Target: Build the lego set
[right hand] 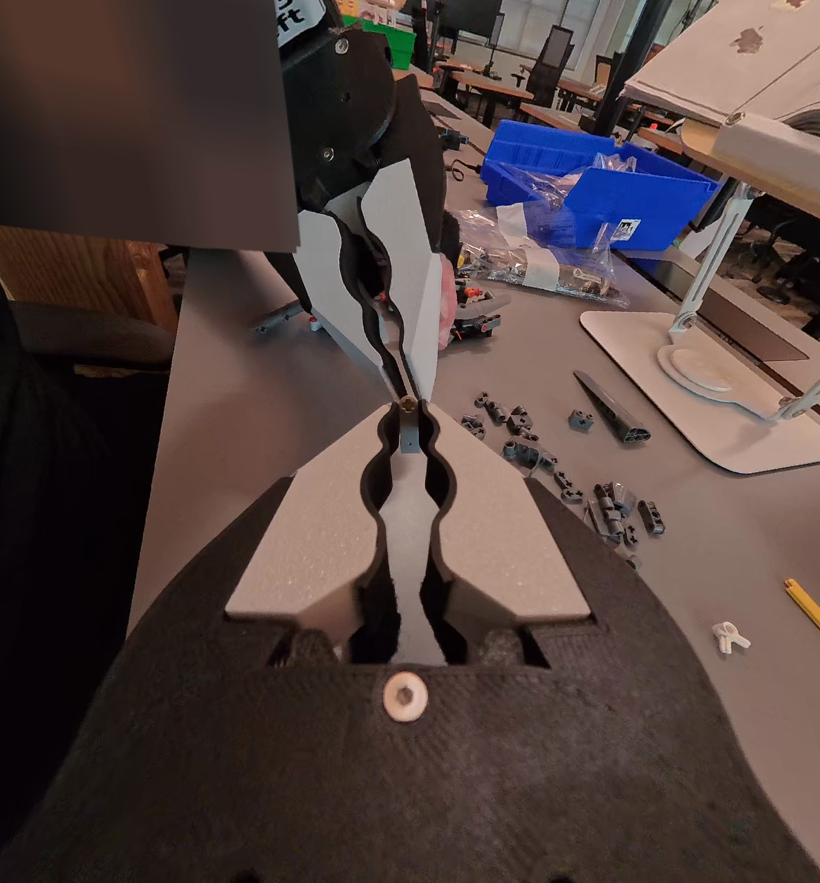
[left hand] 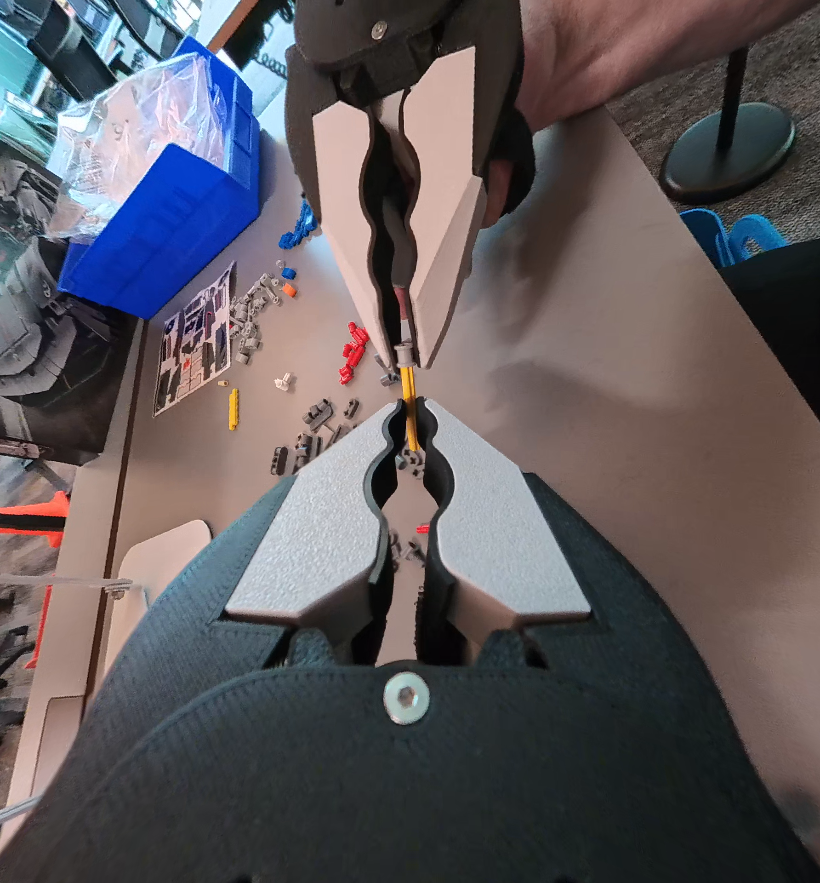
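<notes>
Two grippers nose to nose over the grey table (left hand: 565, 334), sharing one small assembly.

Left wrist view: left gripper (left hand: 412, 408) clenched on a thin yellow plastic axle (left hand: 408, 382); right gripper (left hand: 404, 356) grips the small grey plastic bushing (left hand: 403, 354) at the axle's far end. Skewed pressure could pop the axle loose among the scattered dark grey connectors (left hand: 317, 415).
Right wrist view: bushing (right hand: 408, 405) pinched at the fingertips; blue plastic bin (right hand: 637, 191) and white stand base (right hand: 713, 430) well apart, nothing obstructing.
</notes>
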